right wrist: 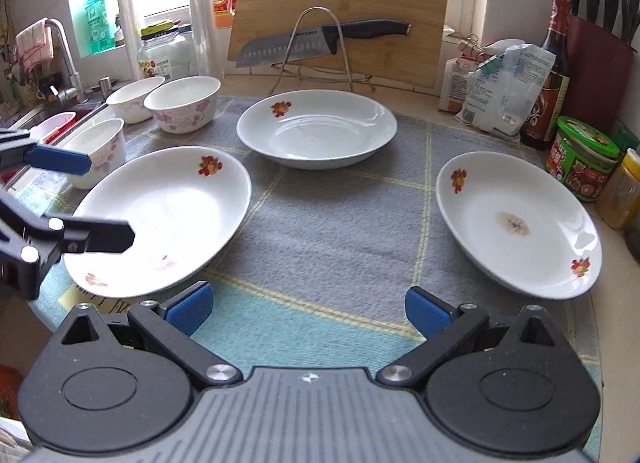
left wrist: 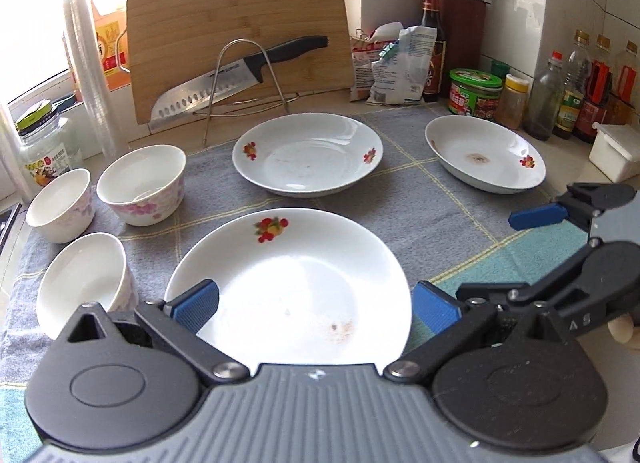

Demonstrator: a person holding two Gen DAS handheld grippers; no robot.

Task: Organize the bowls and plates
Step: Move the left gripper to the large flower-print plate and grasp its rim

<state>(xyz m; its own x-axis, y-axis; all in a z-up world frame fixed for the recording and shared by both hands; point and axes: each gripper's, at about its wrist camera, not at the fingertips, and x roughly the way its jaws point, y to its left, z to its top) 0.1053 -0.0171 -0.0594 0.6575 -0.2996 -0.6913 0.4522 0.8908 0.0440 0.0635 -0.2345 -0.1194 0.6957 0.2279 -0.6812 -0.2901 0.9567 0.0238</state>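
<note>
The left tongs were spread wide, one blue pad over the near left rim of the nearest plate and the other just off its right edge, neither pinching it. The right tongs were likewise spread and empty, hovering over the teal band of the checked cloth on the tabletop, between the near-left plate and the right plate.

The nearest plate lay on the cloth with a fruit print at its far rim and a faint brownish smear near its front. To its left sat three white bowls with pink flowers: a near bowl tilted toward the camera, a left bowl beyond it, and a larger bowl just beside that. The right plate carried a brown stain at its centre. Farther back, in the middle of the cloth, rested the far plate.

Behind it a knife lay across a wire rack, in front of an upright bamboo cutting board. Jars, bottles and a knife block stood along the right wall.
</note>
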